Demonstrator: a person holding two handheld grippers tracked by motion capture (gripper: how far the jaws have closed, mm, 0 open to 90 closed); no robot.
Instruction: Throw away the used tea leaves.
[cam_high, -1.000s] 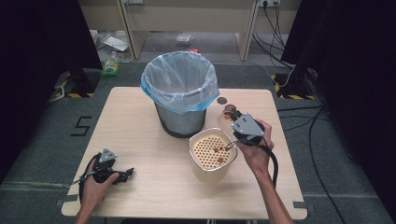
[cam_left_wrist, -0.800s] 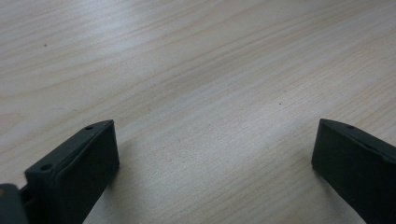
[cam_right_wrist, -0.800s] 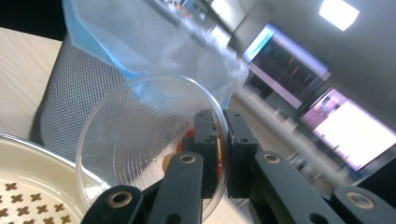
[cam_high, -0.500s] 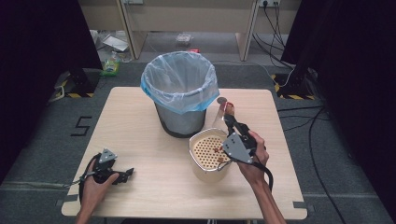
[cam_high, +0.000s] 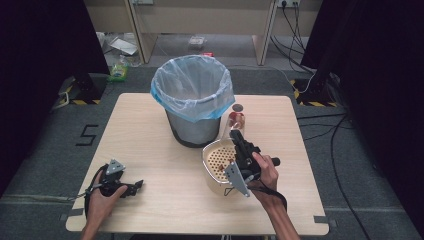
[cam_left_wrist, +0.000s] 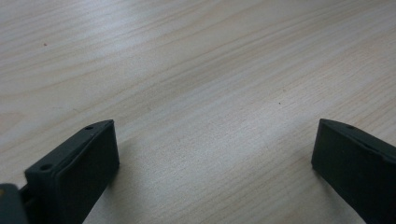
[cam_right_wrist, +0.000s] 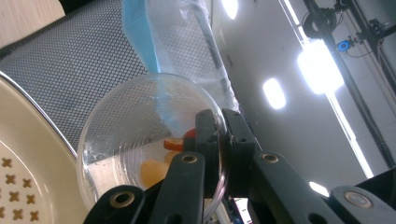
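Clear cup (cam_right_wrist: 149, 144): rim pinched between closed jaws of right tool (cam_right_wrist: 223, 128), tipped above cream strainer (cam_high: 218, 162). Left tool (cam_left_wrist: 210, 154): open, on counter (cam_left_wrist: 196, 70).

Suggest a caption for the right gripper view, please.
Right gripper pinching a clear cup's rim beside the bin.

Even overhead light on the pale wooden table (cam_high: 150, 130); surroundings dark. Bright ceiling lamps (cam_right_wrist: 322, 65) flare in the right gripper view; high view soft.
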